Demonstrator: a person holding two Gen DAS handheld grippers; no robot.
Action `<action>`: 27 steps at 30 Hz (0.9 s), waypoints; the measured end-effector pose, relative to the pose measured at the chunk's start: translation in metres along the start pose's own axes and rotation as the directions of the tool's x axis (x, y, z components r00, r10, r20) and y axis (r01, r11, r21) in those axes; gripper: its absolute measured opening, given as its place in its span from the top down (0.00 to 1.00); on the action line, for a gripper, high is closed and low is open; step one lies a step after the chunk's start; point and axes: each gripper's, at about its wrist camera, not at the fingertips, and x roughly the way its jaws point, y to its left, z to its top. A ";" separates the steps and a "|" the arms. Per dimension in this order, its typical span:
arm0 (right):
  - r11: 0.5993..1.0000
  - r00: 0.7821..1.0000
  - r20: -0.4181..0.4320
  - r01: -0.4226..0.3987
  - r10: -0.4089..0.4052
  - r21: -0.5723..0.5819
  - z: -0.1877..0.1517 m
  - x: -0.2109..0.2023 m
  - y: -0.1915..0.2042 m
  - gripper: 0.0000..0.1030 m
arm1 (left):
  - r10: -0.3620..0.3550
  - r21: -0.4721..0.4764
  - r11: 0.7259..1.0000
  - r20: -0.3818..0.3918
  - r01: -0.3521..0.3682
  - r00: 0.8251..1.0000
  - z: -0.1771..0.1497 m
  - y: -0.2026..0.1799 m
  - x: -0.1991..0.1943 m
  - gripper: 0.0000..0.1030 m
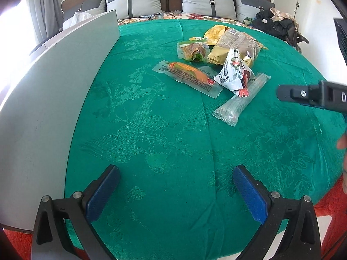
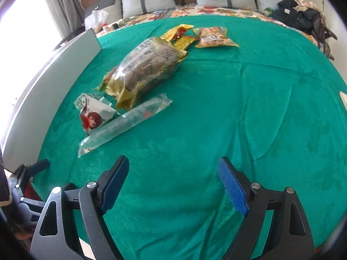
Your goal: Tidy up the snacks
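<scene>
Several snack packets lie in a loose pile on a green cloth [image 1: 164, 143]. Among them are an orange sausage-like packet [image 1: 190, 75], a white packet with a red-haired cartoon girl [image 1: 235, 71] [image 2: 93, 113], a long clear packet [image 1: 240, 101] [image 2: 125, 122], a large gold bag of brown cakes [image 1: 234, 45] [image 2: 145, 67], a green-edged cake packet [image 1: 193, 51] and a yellow nut packet [image 2: 213, 37]. My left gripper [image 1: 176, 179] is open and empty, well short of the pile. My right gripper [image 2: 173, 173] is open and empty, near the clear packet's end; it also shows in the left wrist view [image 1: 312, 96].
A grey-white board [image 1: 49, 99] [image 2: 49, 82] stands along the cloth's left side. Grey pillows [image 1: 208, 0] and a headboard line the back. Dark clothes [image 1: 279, 25] lie at the back right. Red fabric [image 1: 327, 212] shows past the cloth's near edge.
</scene>
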 end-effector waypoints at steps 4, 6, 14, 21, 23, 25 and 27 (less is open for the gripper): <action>0.999 0.999 -0.039 -0.021 0.020 -0.030 0.027 0.029 0.039 0.17 | 0.006 -0.008 1.000 -0.004 -0.006 1.000 0.000 0.004 -0.001 0.00; 0.989 0.995 -0.089 0.029 -0.042 -0.144 0.025 0.048 0.055 0.17 | 0.009 -0.013 1.000 -0.006 -0.009 1.000 0.001 0.006 -0.001 0.00; 0.952 0.984 0.006 0.173 -0.178 -0.251 0.008 0.019 -0.007 0.17 | 0.015 -0.023 1.000 0.001 -0.015 1.000 0.004 0.006 0.002 0.00; 0.981 0.973 0.170 0.174 -0.157 -0.088 -0.001 -0.033 -0.086 0.17 | 0.015 -0.022 1.000 0.021 -0.014 1.000 0.007 0.006 0.004 0.00; 0.970 0.966 0.102 0.241 -0.237 -0.022 0.000 -0.018 -0.109 0.17 | 0.019 -0.027 0.999 0.032 -0.018 0.999 0.007 0.006 0.005 0.00; 0.967 0.965 0.063 0.255 -0.256 0.020 0.003 -0.007 -0.122 0.17 | 0.022 -0.029 0.999 0.040 -0.021 0.999 0.007 0.006 0.005 0.00; 0.965 0.961 0.084 0.264 -0.262 -0.009 0.010 -0.002 -0.121 0.16 | 0.022 -0.029 0.999 0.044 -0.021 0.999 0.007 0.005 0.005 0.00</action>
